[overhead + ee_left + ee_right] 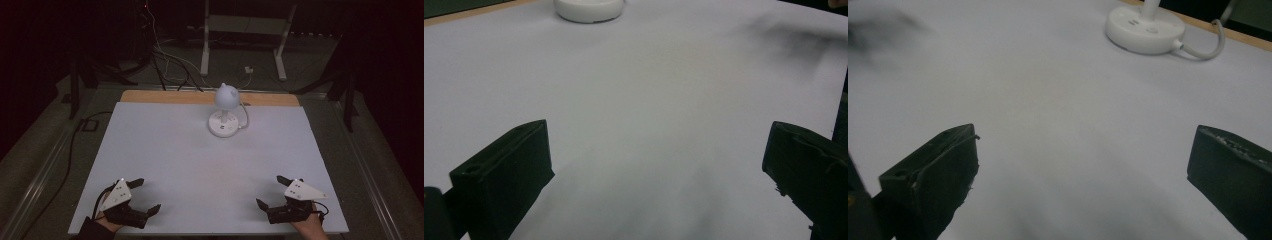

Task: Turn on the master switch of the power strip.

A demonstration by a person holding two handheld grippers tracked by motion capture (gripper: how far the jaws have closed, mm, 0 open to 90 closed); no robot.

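Note:
A small white desk lamp with a round head and a round base stands upright at the back middle of the white table top. Its base is far ahead in the left gripper view, and its base with a white cable lies far ahead in the right gripper view. My left gripper rests near the front left corner, jaws wide apart, nothing between them. My right gripper sits near the front right corner, likewise open and holding nothing.
A strip of bare wood runs along the table's far edge. Behind the table are dark floor, loose cables and the legs of a white stand. A black cable trails off the table's left side.

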